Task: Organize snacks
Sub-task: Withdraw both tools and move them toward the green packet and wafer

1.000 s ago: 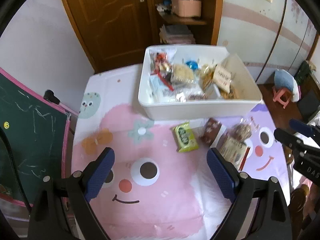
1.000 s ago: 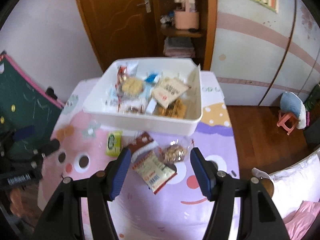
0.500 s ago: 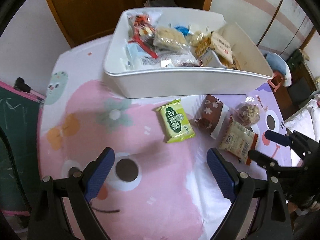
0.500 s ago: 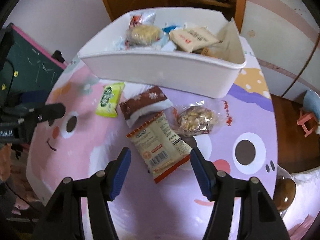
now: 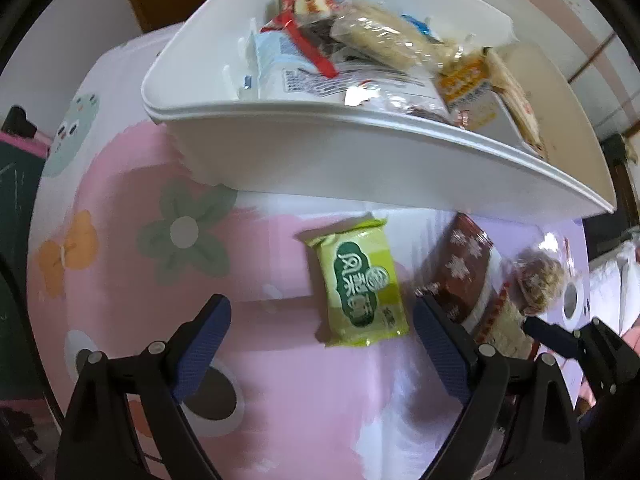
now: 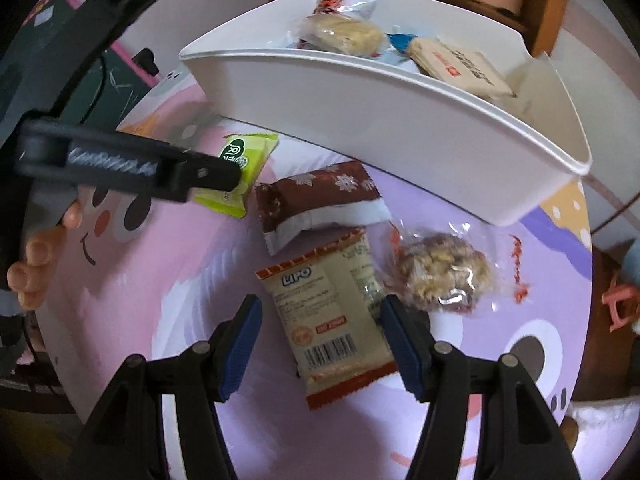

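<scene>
left gripper (image 5: 322,338): jaws wide apart, nothing between the pads | green snack packet (image 5: 358,285): flat on pink cartoon tablecloth (image 5: 120,272), just beyond the blue fingers (image 5: 204,344) | white bin (image 5: 340,160): behind it, full of snacks | brown snowflake packet (image 5: 466,268): right of green one

Cartoon tablecloth (image 6: 540,288), white bin (image 6: 400,108), four snack packets (image 6: 332,308)

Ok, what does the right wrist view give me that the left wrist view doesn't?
Only the right wrist view: the whole beige LIPO packet between the open right gripper fingers, plus the person's fingers.
Only the left: the open left gripper with nothing between its fingers.
Both: green packet, brown snowflake packet, clear-wrapped snack, white bin.
</scene>
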`<state>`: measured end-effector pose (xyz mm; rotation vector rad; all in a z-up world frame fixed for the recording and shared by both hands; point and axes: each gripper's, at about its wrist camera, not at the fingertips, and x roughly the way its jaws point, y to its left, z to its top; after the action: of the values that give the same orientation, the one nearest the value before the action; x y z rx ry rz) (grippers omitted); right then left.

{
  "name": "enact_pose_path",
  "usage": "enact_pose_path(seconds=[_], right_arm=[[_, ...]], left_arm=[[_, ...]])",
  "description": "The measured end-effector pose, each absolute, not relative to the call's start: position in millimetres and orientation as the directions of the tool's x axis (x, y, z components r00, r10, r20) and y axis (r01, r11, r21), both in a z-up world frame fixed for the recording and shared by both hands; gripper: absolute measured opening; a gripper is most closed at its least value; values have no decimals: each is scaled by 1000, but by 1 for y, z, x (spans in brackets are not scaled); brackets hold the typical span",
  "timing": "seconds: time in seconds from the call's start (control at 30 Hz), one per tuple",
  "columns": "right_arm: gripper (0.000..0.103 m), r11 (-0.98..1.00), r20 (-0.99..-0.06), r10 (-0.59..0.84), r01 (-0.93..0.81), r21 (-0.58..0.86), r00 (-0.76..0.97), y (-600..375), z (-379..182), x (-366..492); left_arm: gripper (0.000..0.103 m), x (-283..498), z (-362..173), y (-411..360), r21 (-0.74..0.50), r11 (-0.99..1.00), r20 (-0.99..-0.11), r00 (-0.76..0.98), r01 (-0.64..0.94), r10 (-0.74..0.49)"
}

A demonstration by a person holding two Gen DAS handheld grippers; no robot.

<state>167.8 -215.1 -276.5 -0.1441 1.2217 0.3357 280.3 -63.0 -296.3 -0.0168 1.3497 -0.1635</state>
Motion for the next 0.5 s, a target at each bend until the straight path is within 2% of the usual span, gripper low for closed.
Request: enact_pose_path(seconds=[0.27, 0.37, 0.43, 0.5], right_arm=[[65, 918, -949, 149, -395, 29, 278, -202, -289, 176], [65, 908, -952, 141, -419, 15, 272, -198, -292, 177], [65, 898, -954, 116, -439, -17, 275, -193, -294, 175], [65, 892, -955, 111, -452, -27, 277, -189, -295, 173]], left_arm=[[87, 297, -313, -61, -126, 991, -974, 185, 44, -132], [86, 298, -315, -66, -97, 994, -975, 197, 41, -103], [82, 299, -316, -70, -69, 996, -976, 201, 50, -78], [71, 297, -315, -77, -30, 997, -976, 211, 65, -43]])
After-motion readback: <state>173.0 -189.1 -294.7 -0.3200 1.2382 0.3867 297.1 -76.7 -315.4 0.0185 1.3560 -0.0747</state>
